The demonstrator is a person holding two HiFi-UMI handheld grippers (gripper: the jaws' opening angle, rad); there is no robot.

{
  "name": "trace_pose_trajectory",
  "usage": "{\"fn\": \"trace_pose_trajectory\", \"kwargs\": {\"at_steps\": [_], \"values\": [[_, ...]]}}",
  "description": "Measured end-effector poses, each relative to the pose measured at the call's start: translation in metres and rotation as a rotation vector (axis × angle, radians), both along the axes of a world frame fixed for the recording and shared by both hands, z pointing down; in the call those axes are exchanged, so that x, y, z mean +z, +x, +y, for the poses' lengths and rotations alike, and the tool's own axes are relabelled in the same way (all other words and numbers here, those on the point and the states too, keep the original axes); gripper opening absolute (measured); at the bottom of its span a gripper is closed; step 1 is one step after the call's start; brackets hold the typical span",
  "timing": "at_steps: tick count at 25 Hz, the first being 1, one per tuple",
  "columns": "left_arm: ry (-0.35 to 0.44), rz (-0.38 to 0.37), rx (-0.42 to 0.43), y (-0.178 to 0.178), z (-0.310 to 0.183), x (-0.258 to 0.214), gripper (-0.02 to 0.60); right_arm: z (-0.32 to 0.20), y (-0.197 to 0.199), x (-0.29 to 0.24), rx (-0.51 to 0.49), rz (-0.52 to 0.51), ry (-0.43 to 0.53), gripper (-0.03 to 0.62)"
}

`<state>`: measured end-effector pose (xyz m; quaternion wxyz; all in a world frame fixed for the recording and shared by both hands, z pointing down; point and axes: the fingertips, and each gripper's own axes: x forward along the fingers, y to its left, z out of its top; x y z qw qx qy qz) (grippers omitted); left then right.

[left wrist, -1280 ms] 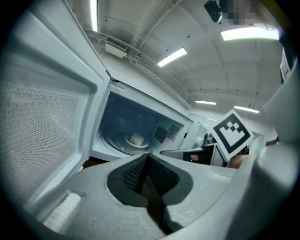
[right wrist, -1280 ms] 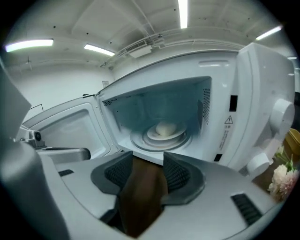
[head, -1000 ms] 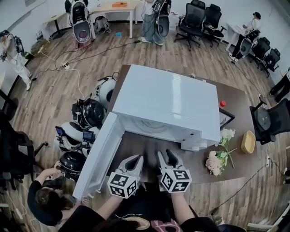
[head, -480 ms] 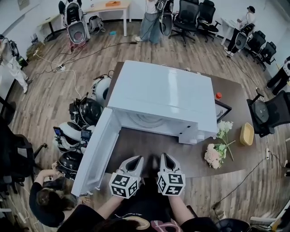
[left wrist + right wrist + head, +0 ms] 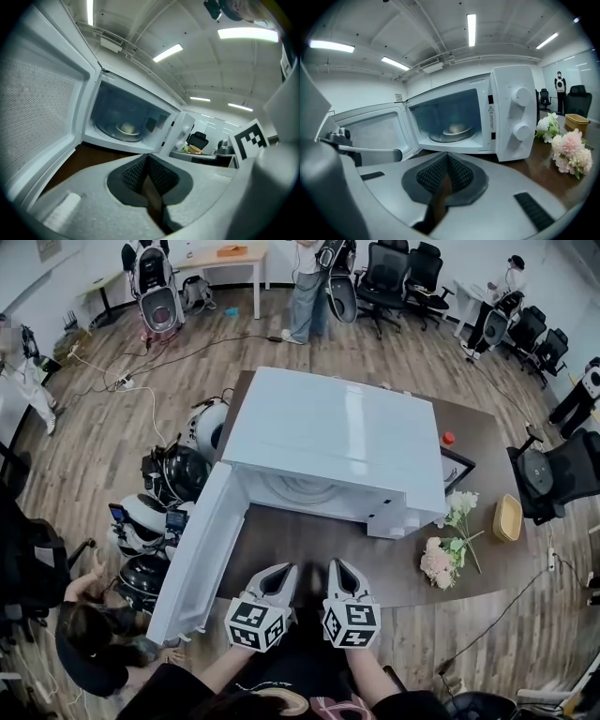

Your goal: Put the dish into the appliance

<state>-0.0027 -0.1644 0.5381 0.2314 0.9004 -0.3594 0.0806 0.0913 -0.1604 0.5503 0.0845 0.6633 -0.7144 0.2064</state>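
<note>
Dish (image 5: 454, 128) inside microwave (image 5: 337, 437), ahead of left tongs (image 5: 279, 573), right tongs (image 5: 341, 570); both closed, empty.

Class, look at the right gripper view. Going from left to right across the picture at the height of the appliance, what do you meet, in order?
microwave door, swung open → dish on the turntable inside → control knobs → pink flowers on the table
</note>
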Motion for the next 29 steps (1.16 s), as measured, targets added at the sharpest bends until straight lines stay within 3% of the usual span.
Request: {"fn": "trace_pose_trajectory", "kwargs": {"at_steps": [29], "values": [[0.012, -0.011, -0.039, -0.019, -0.002, 0.002, 0.009, 0.004, -0.008, 0.009, -0.032, 0.079, -0.025, 0.006]]}}
